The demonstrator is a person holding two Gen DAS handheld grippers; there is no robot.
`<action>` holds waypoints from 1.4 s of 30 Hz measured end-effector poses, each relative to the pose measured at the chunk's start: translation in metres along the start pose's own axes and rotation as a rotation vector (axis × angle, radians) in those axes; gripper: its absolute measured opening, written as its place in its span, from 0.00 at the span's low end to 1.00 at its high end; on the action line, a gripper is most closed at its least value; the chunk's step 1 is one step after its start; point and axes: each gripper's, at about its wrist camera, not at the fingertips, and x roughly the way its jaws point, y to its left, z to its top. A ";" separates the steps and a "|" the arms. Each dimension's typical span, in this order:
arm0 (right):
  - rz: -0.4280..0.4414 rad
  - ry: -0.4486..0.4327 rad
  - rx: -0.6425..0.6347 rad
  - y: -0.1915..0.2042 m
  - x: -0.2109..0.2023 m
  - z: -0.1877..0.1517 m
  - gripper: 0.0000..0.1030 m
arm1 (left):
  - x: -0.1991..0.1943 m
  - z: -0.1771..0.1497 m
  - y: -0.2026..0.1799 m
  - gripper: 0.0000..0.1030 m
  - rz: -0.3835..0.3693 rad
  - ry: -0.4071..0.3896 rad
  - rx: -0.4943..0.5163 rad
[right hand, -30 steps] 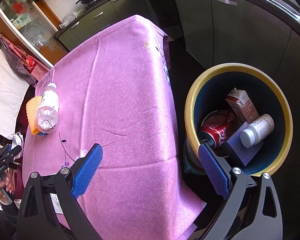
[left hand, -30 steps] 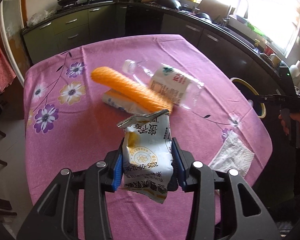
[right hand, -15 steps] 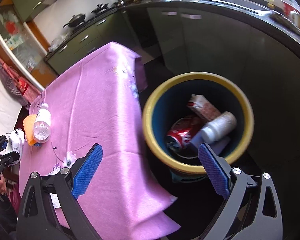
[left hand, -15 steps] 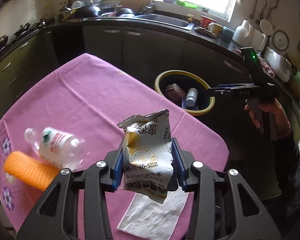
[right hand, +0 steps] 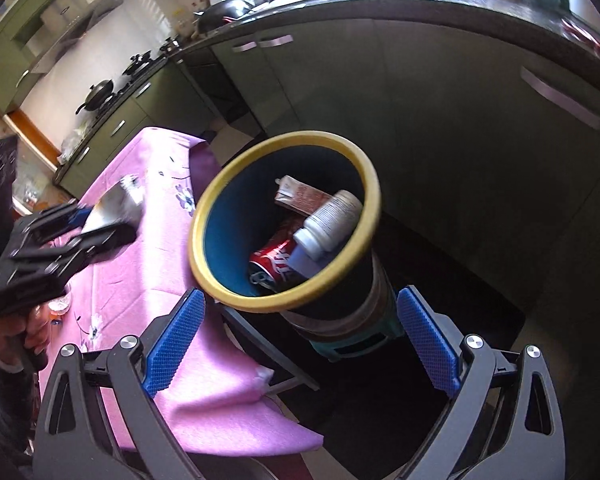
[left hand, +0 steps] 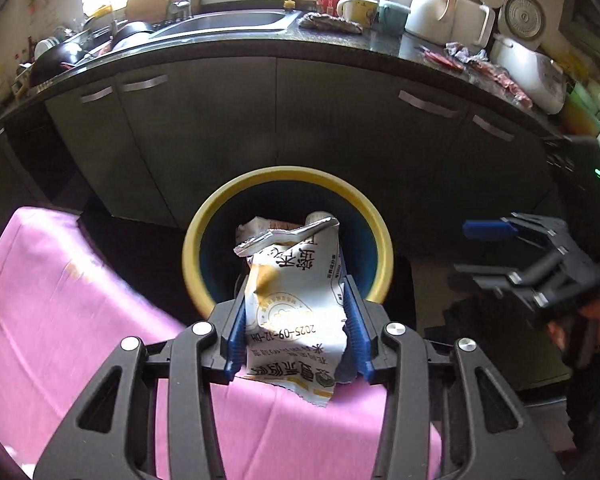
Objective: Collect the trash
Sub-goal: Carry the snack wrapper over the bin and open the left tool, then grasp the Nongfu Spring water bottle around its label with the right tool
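The wrapper [left hand: 296, 312] is covering most of the bin's [left hand: 208, 224] inside in the left wrist view, so only slivers of a carton [left hand: 260, 225] and a bottle [left hand: 318, 216] are showing behind its torn top. The right tool [left hand: 488, 248] is lying blurred at that view's right side, its hand [left hand: 592, 316] barely readable. In the right wrist view the left tool [right hand: 100, 220] and wrapper [right hand: 116, 200] are smearing, and the table [right hand: 160, 184] is running off the frame's left side.

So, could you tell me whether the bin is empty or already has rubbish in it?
Not empty. The bin already holds a red can, a white bottle and a carton.
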 end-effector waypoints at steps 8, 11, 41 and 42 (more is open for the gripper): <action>-0.041 0.013 0.043 -0.022 -0.003 -0.006 0.93 | 0.078 0.032 0.001 0.42 0.061 0.073 -0.040; -0.048 0.012 0.049 -0.025 -0.006 -0.007 0.93 | 0.078 0.031 0.004 0.65 0.094 0.064 -0.049; 0.164 0.190 -0.543 0.293 0.074 0.014 0.82 | -0.281 -0.268 0.185 0.90 0.572 -0.432 -0.611; 0.192 0.208 -0.578 0.315 0.078 0.012 0.81 | -0.286 -0.277 0.194 0.90 0.625 -0.434 -0.636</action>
